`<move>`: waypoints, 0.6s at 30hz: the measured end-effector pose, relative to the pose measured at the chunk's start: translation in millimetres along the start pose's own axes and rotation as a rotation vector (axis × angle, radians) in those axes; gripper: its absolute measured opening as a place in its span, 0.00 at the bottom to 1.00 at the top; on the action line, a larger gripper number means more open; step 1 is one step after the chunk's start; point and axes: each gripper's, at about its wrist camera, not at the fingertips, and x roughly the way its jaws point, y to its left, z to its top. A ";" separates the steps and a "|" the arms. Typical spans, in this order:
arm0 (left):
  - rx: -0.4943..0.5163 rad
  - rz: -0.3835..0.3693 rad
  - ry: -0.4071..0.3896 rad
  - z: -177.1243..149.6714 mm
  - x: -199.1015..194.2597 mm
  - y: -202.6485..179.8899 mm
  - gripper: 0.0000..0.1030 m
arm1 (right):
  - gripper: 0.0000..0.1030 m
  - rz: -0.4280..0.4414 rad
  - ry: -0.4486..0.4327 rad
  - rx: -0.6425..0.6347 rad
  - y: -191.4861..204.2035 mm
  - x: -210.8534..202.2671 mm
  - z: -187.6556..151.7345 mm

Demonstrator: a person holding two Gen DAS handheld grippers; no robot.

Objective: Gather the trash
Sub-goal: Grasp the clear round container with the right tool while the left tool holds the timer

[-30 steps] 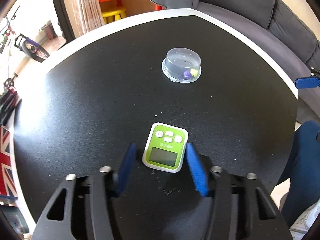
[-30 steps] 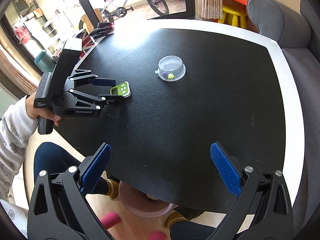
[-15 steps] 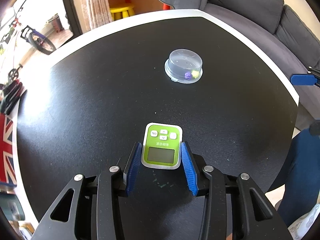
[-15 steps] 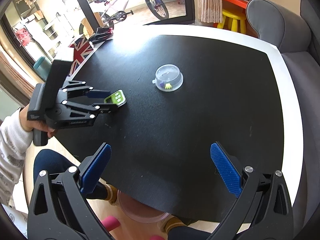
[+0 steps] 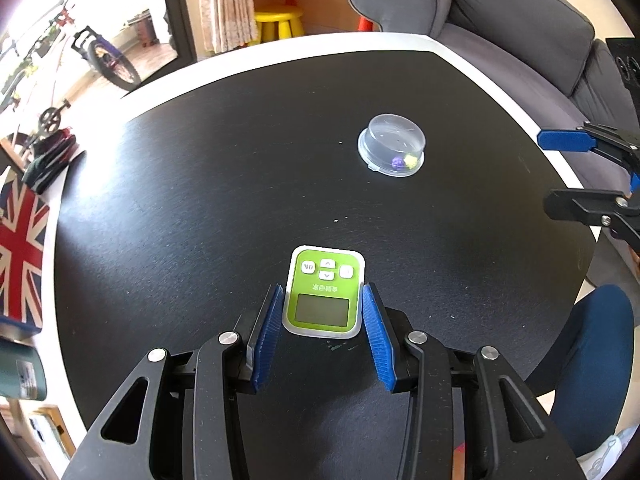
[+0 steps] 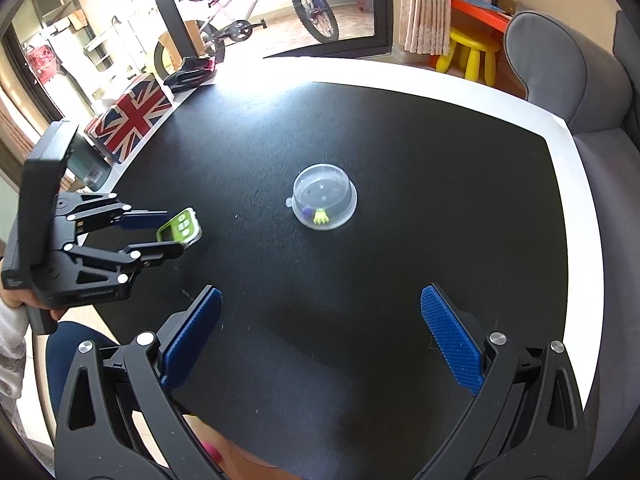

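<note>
A home's living room: a grey sofa point(image 5: 520, 12) fills the upper right of the left wrist view, beside a yellow child's stool point(image 5: 280, 24) and a patterned curtain point(image 5: 226, 0). Bicycles point(image 6: 256, 8) stand beyond the glass door (upper middle, right wrist view), and a Union Jack box point(image 6: 128, 120) sits left of the black worktop point(image 6: 400, 160).

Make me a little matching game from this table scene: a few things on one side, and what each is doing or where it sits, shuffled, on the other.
Things:
1. green timer
2. clear plastic container
3. right gripper
4. Union Jack box

States:
A. fingers wide apart, nothing between them
B. beside the table's left edge
C. clamped between the left gripper fingers
D. upside down mid-table, small toys inside

Pairs: 1-C, 2-D, 3-A, 4-B
</note>
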 end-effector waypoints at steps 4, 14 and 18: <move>-0.017 0.000 0.002 0.2 -1.4 5.8 0.39 | 0.95 0.001 0.005 -0.020 1.4 7.6 12.6; -0.051 -0.010 -0.002 -5.3 -3.2 14.6 0.39 | 0.95 -0.002 0.047 -0.059 0.0 48.4 46.6; -0.057 -0.013 -0.002 -6.8 -2.3 18.5 0.39 | 0.95 0.005 0.085 -0.067 -0.8 70.7 55.3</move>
